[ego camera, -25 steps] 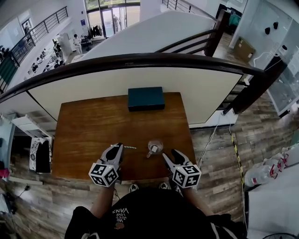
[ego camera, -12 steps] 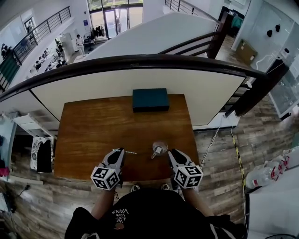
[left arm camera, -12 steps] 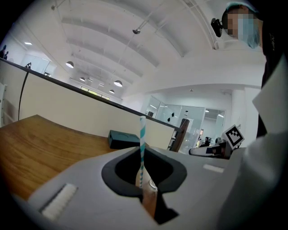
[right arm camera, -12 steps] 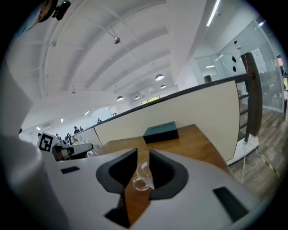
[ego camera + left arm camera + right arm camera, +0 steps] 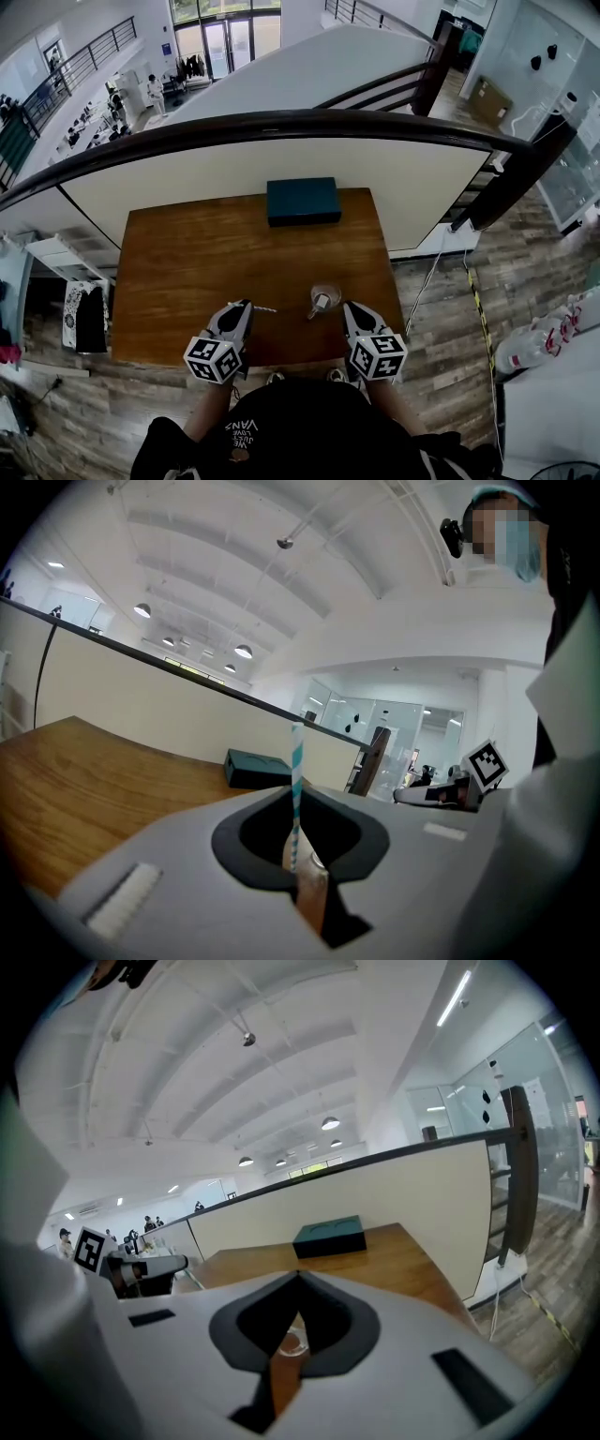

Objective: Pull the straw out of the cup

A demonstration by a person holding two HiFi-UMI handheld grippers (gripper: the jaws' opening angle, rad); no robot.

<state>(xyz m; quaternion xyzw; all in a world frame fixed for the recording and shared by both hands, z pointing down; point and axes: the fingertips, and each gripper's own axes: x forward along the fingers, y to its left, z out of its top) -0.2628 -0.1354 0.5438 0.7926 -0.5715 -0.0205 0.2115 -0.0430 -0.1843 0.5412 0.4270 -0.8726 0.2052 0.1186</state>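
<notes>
A striped teal-and-white paper straw [image 5: 296, 761] is out of the cup, and my left gripper [image 5: 292, 791] is shut on it. In the head view the straw [image 5: 262, 307] sticks out of the left gripper [image 5: 242, 307] toward the right. The clear cup [image 5: 324, 300] stands on the wooden table [image 5: 187, 262] near its front edge, between the two grippers. My right gripper [image 5: 349, 307] is just right of the cup, shut with nothing in it and apart from the cup. In the right gripper view the cup [image 5: 293, 1342] shows through the gap behind the shut jaws of the right gripper [image 5: 298, 1277].
A dark teal box [image 5: 302, 201] lies at the table's far edge, against a low cream wall with a dark handrail [image 5: 281, 120]. Beyond the rail is a drop to a lower floor. Wood flooring lies to the table's right.
The right gripper's jaws, spread beside the cup a second ago, have closed. The left gripper still holds the straw and has hardly shifted.
</notes>
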